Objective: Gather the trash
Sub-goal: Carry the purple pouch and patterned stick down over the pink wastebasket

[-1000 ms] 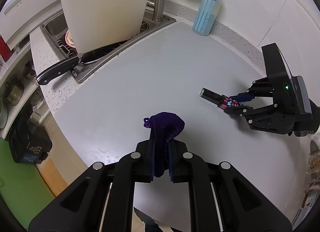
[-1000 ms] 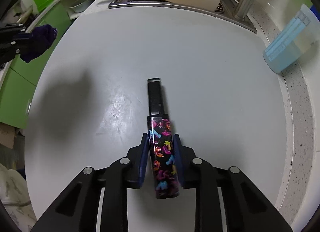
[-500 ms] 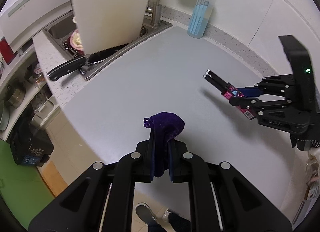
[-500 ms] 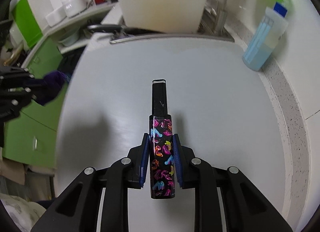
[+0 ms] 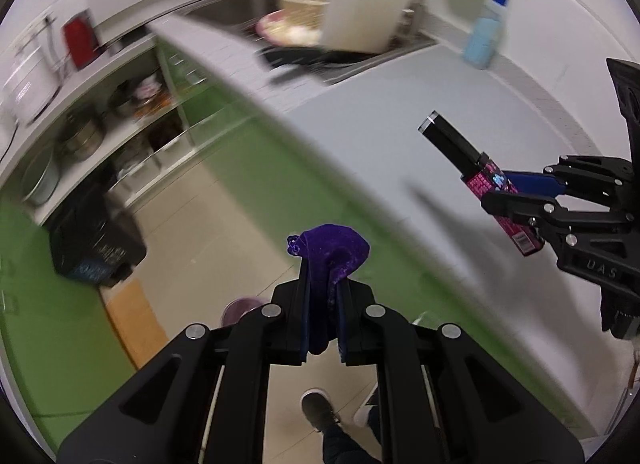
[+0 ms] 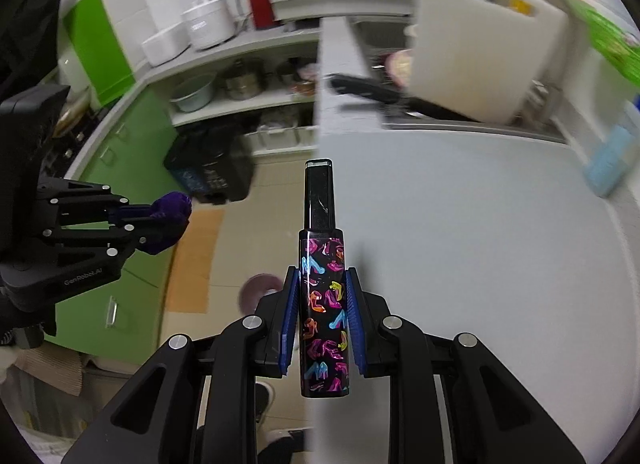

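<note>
My left gripper (image 5: pixel 322 300) is shut on a crumpled purple cloth scrap (image 5: pixel 330 256) and holds it in the air beyond the counter's edge, over the floor. It also shows at the left of the right wrist view (image 6: pixel 170 216). My right gripper (image 6: pixel 322 304) is shut on a black tube printed with coloured shoes (image 6: pixel 323 296), cap pointing forward, held above the counter's edge. The tube also shows in the left wrist view (image 5: pixel 480 180), in the right gripper (image 5: pixel 516 196).
The grey counter (image 6: pixel 460 224) runs right to a sink with a white cutting board (image 6: pixel 476 52), a black knife (image 6: pixel 364 90) and a blue bottle (image 5: pixel 484 38). Below are green cabinets (image 5: pixel 256 168), a tiled floor, a black bin (image 6: pixel 208 168), a round purple container (image 6: pixel 260 288) and my shoe (image 5: pixel 318 410).
Both grippers have lifted and swung left off the counter with their loads still held. The view now takes in the floor, cabinets and shelves instead of only the countertop.
</note>
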Demonstrator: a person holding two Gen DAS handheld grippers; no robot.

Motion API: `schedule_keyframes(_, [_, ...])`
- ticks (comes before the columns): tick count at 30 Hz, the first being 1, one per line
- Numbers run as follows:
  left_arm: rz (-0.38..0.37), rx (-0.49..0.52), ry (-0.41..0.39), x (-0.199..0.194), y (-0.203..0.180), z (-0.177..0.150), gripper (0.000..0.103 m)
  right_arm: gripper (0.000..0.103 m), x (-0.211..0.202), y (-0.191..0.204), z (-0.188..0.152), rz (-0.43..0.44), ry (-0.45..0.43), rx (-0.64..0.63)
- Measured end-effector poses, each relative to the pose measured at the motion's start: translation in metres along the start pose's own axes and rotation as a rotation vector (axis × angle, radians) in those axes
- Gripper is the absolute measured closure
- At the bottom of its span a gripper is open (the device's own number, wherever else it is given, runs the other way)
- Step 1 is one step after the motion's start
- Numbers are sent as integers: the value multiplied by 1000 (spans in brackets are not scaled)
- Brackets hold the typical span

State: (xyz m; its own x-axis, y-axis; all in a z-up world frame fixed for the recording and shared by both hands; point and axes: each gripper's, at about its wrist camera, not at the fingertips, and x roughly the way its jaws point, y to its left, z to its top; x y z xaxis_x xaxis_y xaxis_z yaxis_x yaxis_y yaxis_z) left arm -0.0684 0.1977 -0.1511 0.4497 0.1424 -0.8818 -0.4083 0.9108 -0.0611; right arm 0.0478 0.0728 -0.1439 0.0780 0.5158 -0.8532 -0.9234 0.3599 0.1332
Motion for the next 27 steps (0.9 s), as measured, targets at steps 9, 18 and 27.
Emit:
schedule_keyframes(9, [57, -134, 57, 59, 116, -65, 93, 81, 124, 85, 6, 53, 99, -41])
schedule_keyframes(18, [37, -223, 146, 216, 185, -142, 93, 81, 300, 112, -44, 72, 216, -71])
schedule_keyframes(27, [5, -253, 220, 382, 208, -213, 93, 81, 428, 105, -110, 62, 298, -71])
